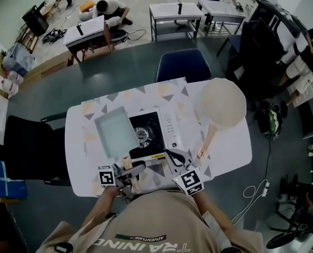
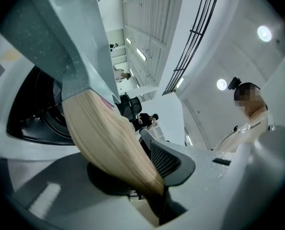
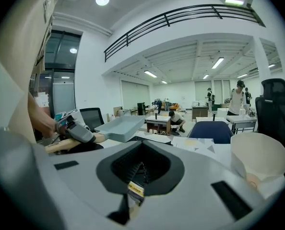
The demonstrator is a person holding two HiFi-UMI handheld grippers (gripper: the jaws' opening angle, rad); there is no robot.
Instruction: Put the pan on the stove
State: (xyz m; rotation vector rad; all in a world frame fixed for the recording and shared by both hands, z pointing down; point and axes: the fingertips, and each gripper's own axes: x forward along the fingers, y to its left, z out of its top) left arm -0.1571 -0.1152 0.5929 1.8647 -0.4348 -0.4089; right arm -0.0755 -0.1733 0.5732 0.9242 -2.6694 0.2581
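Note:
A rectangular grey-green pan [image 1: 114, 132] with a pale wooden handle [image 2: 109, 138] hangs over the left part of the white portable gas stove [image 1: 167, 126], beside its black burner [image 1: 142, 135]. My left gripper [image 1: 129, 168] is shut on that handle, near the table's front edge. In the right gripper view the pan [image 3: 121, 127] is lifted and slightly tilted. My right gripper [image 1: 173, 156] is at the stove's front right corner, jaws together with nothing between them. In the left gripper view the pan's underside [image 2: 61, 37] fills the upper left, with the burner [image 2: 41, 114] below.
A round cream pan [image 1: 222, 101] with a wooden handle [image 1: 206, 141] lies on the patterned tablecloth [image 1: 88, 157] right of the stove. A blue chair [image 1: 183, 65] stands behind the table and a black chair [image 1: 32, 146] at its left. People work at desks further back.

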